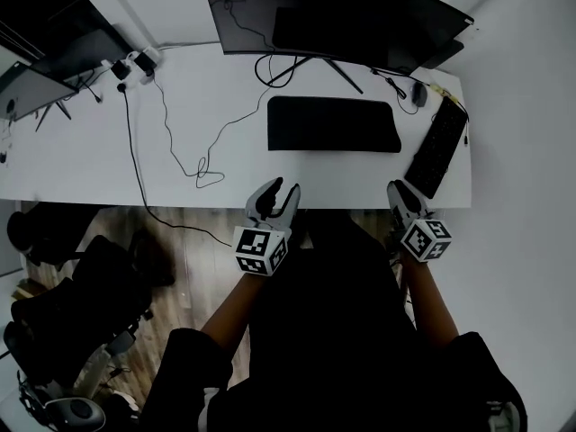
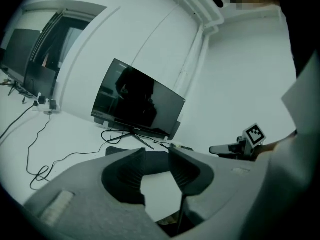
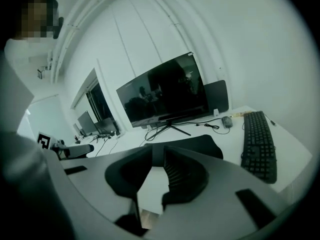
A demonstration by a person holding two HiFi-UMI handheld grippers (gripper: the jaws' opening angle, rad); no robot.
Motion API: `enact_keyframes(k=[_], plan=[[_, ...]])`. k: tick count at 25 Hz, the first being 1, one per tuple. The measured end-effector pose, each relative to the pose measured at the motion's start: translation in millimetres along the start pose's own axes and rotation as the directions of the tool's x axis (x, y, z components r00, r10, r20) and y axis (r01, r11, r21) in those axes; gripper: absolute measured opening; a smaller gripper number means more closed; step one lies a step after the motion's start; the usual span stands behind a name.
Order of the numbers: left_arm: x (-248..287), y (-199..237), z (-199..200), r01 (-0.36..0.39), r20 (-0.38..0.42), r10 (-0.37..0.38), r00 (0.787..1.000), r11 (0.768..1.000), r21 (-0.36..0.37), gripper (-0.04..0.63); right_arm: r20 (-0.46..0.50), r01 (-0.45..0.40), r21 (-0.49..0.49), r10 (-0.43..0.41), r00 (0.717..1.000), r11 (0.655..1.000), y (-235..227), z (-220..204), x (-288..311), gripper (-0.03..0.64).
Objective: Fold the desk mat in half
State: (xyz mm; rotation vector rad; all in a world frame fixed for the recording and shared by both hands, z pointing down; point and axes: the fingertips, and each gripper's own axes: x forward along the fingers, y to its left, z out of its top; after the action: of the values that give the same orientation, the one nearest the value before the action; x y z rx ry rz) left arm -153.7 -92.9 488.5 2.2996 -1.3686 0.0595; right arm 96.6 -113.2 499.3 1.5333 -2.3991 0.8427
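**Head view.** The desk mat (image 1: pixel 333 124) lay flat on the worktop (image 1: pixel 81 169), midway along its length and set back a little from the near edge, in front of the monitor (image 1: pixel 360 16). The keyboard (image 1: pixel 438 147) lay aslant near the right edge. The left gripper (image 1: pixel 281 194) and the right gripper (image 1: pixel 402 192) were both at the near edge, clear of the mat and not touching it.

**Left gripper view.** The jaws of the left gripper (image 2: pixel 157 156) were released, and only bare worktop and the mat (image 2: pixel 114 150) beyond showed through the gap between them.

**Right gripper view.** The jaws of the right gripper (image 3: pixel 157 154) stood a little apart and held nothing. The mat (image 3: pixel 200 145) lay ahead of them, with the keyboard (image 3: pixel 257 144) to its right.

**Step in hand.** We could not confirm a doubled edge on the mat, so we judged the fold as not yet verified. With both grippers empty at the near edge, we read this as a position between grasps.

**Next move.** If the mat was still single, each gripper needed to reach one near corner, clench on its edge and lift. The two would then carry that edge together over to the far edge and keep it square.
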Motion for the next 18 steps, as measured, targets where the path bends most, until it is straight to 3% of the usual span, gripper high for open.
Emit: enact_keyframes(k=[3, 5, 9, 18], plan=[[-11.5, -15.2, -11.3, 0.074, 0.016, -0.073, 0.997, 0.995, -0.066, 0.059, -0.018, 0.011, -0.021, -0.011, 1.000, 1.000, 9.0, -12.1, -14.1, 0.067], [-20.8, -23.5, -16.8, 0.113, 0.026, -0.111, 0.994, 0.989, -0.100, 0.031, -0.032, 0.026, -0.024, -0.027, 0.999, 0.999, 8.8, -21.8, -25.3, 0.066], [-35.4, -35.1, -20.7, 0.112, 0.006, -0.112, 0.994, 0.993, -0.021, 0.021, -0.050, 0.033, -0.058, -0.036, 0.998, 0.998, 9.7, -31.4, -43.8, 0.060], [-68.7, -74.9, -15.2, 0.011, 0.068, -0.014, 0.998, 0.999, 0.045, 0.021, -0.023, -0.063, -0.110, 0.061, 0.998, 0.992, 11.3, -35.3, -77.1, 0.002]])
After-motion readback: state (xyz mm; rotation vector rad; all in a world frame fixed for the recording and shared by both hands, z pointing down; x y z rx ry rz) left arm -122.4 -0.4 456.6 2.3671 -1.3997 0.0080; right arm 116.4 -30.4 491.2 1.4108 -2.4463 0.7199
